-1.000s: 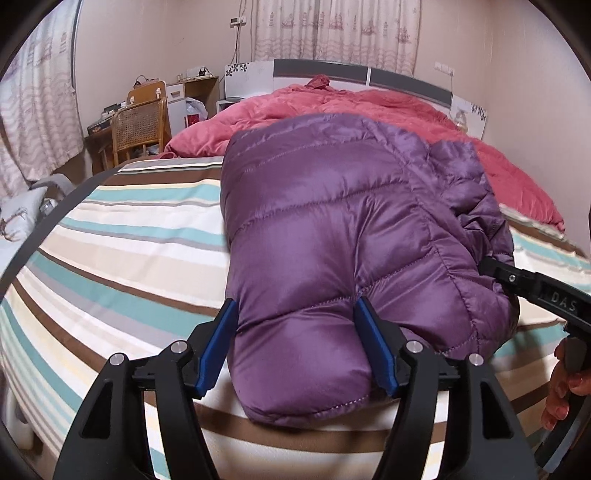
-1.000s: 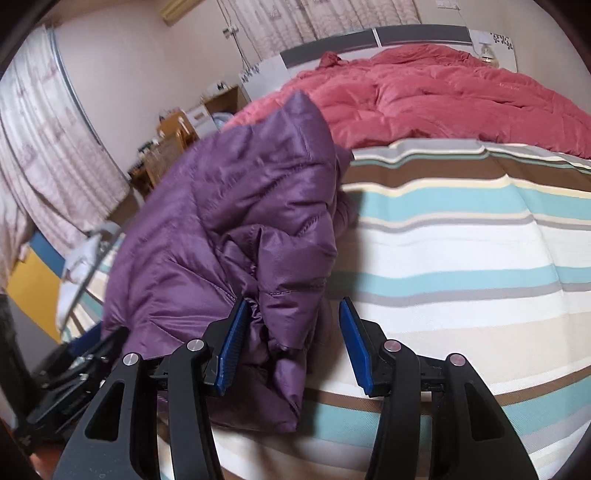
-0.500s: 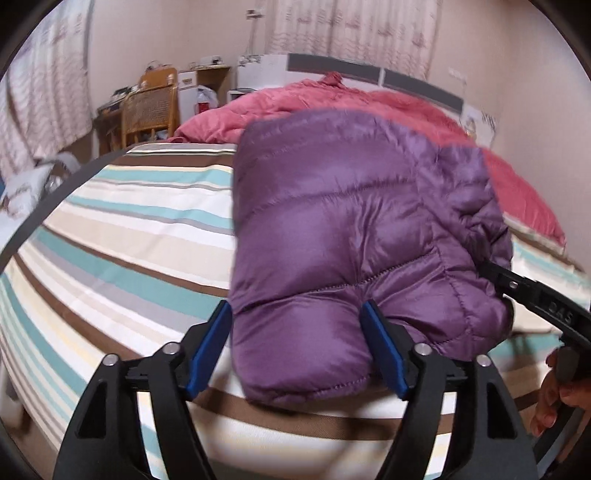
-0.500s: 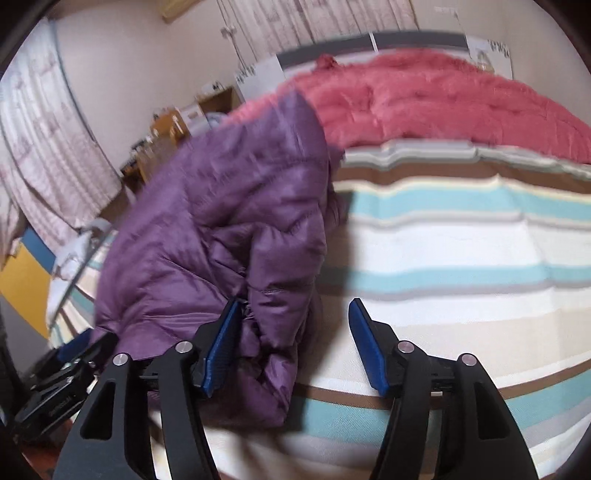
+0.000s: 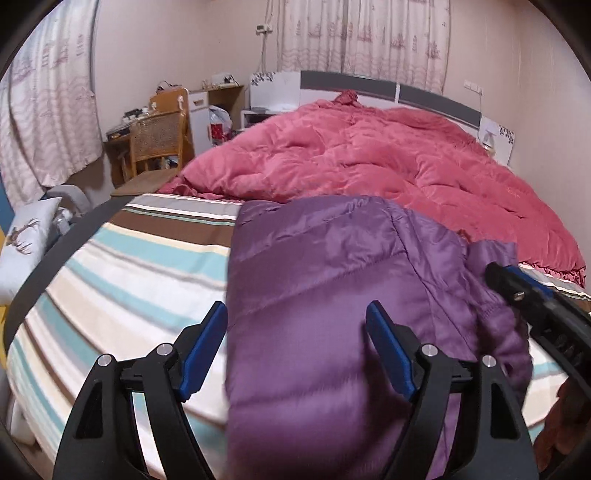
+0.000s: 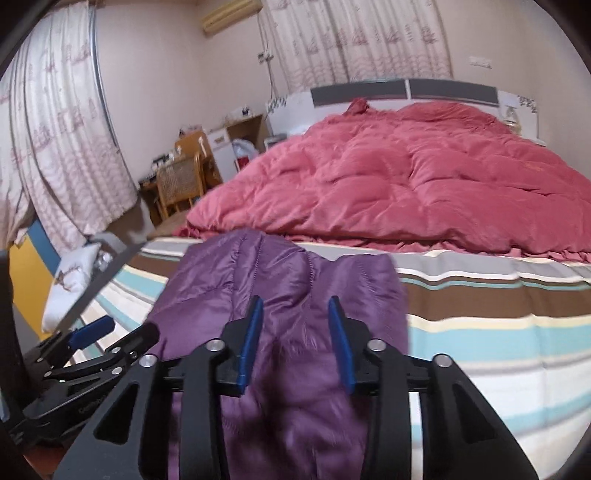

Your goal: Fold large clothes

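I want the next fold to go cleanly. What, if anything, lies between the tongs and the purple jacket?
Nothing visible. The purple jacket already lies between the fingers of the left tongs, and its bunched fabric sits between those of the right tongs. The red duvet lies farther up the bed.

purple jacket (image 5: 325, 280) quilted cloth, slight sheen, striped bed sheet (image 5: 140, 273) matt woven cloth, pink duvet (image 5: 388, 166) soft puffy cloth, chair (image 5: 159, 140) wood with woven cane back, curtains (image 5: 362, 33) thin printed cloth
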A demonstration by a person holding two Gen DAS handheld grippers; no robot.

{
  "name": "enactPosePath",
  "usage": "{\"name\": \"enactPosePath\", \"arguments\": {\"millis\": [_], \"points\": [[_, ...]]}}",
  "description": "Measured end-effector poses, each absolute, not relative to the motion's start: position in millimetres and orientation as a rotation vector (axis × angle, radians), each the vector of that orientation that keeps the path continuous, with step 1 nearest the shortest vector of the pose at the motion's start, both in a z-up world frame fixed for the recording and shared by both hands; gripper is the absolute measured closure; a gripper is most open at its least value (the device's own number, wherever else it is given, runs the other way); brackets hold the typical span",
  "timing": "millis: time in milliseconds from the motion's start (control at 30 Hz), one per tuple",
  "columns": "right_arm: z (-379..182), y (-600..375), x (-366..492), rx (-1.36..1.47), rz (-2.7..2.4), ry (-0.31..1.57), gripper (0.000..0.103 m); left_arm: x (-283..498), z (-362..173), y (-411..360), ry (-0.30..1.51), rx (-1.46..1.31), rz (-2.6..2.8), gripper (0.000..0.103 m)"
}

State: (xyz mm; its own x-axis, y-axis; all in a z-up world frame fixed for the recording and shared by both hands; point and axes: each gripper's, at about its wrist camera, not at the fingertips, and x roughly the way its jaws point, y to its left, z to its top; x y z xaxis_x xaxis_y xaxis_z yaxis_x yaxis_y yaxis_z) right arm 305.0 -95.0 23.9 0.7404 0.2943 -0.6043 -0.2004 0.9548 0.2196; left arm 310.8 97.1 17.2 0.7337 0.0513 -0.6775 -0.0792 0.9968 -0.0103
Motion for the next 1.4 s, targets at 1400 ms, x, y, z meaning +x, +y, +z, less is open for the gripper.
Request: {"name": "enactPosePath", "arguments": {"millis": [1400], "points": [[5, -108, 155, 0.116, 0.266, 0.683, 0.032, 150, 12, 103, 0.665, -0.069, 0.125, 0.002]]}}
